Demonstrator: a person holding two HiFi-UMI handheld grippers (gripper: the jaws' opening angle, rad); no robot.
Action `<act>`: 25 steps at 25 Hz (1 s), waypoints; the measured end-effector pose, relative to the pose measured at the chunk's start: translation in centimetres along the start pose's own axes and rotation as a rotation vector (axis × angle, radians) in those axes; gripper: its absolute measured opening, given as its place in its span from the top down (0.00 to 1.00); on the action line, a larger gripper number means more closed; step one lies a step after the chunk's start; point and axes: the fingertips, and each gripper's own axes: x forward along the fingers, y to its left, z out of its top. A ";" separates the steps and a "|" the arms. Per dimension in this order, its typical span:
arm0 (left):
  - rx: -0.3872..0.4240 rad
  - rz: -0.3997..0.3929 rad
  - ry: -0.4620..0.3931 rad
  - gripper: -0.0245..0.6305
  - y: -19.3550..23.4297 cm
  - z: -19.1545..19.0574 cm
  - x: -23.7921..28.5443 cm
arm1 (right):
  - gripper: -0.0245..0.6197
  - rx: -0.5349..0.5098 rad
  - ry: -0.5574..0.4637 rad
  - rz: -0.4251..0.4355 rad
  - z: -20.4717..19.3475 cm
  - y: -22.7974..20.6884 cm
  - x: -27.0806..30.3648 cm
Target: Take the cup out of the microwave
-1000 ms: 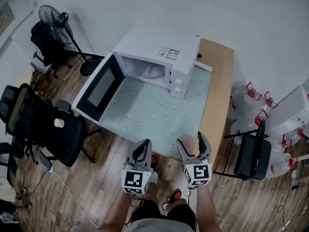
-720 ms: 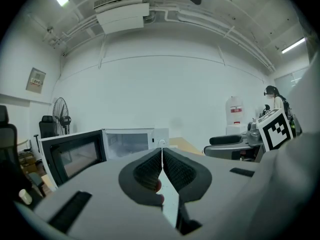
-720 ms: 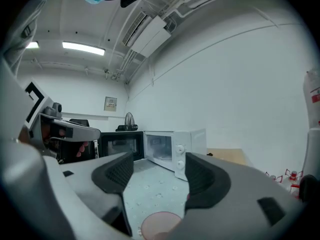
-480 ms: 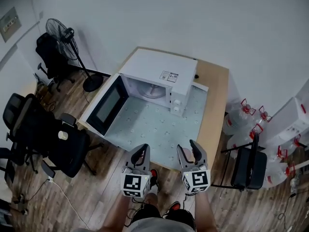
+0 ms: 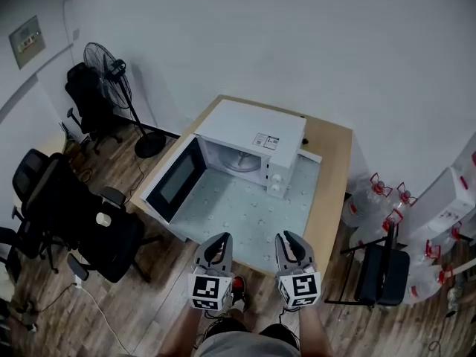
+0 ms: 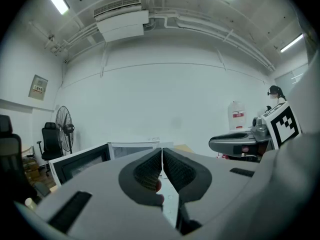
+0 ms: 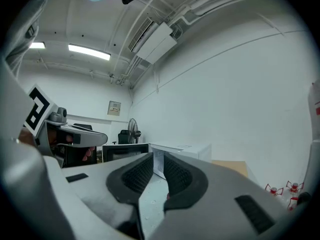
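A white microwave (image 5: 253, 136) stands on the table (image 5: 335, 177) with its door (image 5: 176, 181) swung open to the left. Inside I see only the glass turntable (image 5: 239, 162); no cup shows in any view. My left gripper (image 5: 216, 244) hovers in front of the table's near edge, its pads (image 6: 150, 171) touching and holding nothing. My right gripper (image 5: 294, 240) hangs beside it. Its jaws have just been closing, and a narrow gap remains with nothing in it. Both grippers point roughly level toward the microwave (image 7: 182, 151).
A pale blue mat (image 5: 245, 214) covers the table in front of the microwave. Black office chairs (image 5: 97, 229) and a standing fan (image 5: 104, 58) are on the left. Water jugs (image 5: 372, 195) and a black chair (image 5: 379, 274) stand on the right, on a wooden floor.
Both grippers have risen. The right jaws went from wide open to a narrow gap. The microwave now looks smaller and farther off in the head view.
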 end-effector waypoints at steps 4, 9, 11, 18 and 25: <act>0.004 0.004 0.000 0.92 0.1 -0.1 -0.6 | 0.90 -0.012 -0.002 0.004 0.5 0.6 -0.4; 0.006 0.013 0.006 0.92 0.4 -0.3 -1.3 | 0.93 -0.028 -0.003 0.017 0.9 1.3 -0.5; 0.009 0.014 0.003 0.92 0.4 -0.4 -1.4 | 0.94 -0.032 -0.001 0.015 0.8 1.3 -0.5; 0.011 0.014 0.010 0.92 0.8 -0.6 -1.8 | 0.94 -0.035 -0.007 0.011 0.9 1.9 -0.5; 0.010 0.015 0.016 0.92 0.9 -0.9 -1.7 | 0.94 -0.024 -0.012 0.016 0.9 1.9 -0.3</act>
